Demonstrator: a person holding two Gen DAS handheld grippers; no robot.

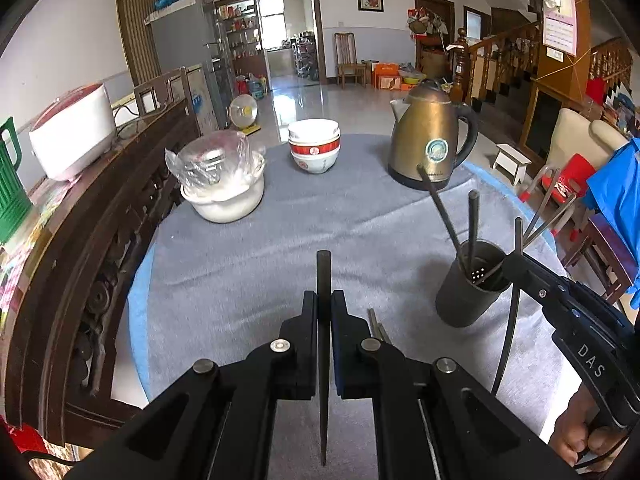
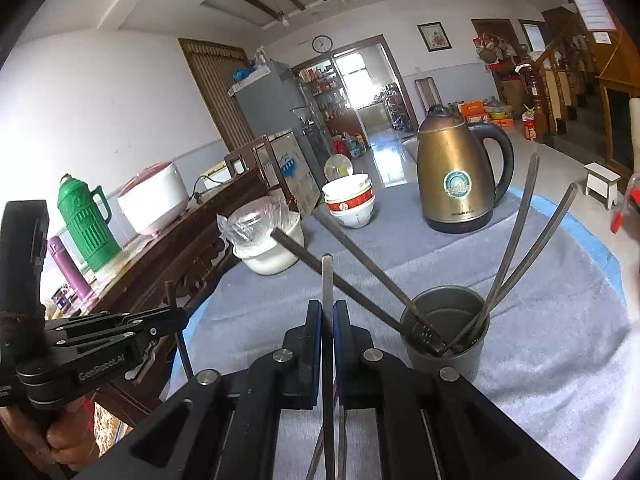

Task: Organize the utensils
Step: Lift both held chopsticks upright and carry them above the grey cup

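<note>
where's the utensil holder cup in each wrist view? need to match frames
Left wrist: utensil holder cup sits right of centre on the grey cloth, chopsticks sticking out, right gripper at its rim.
Right wrist: same cup lower right of centre, just beyond the fingers.
Shared landmark: brass kettle, standing behind the cup in both.

On the grey-clothed table stand one dark cylindrical metal holder [image 2: 444, 332] containing four slender dark chopsticks [image 2: 512, 248], one brass-coloured electric kettle [image 2: 456, 172], three stacked white-and-red bowls [image 1: 314, 146], and one plastic-covered white pot [image 1: 224, 184].
</note>
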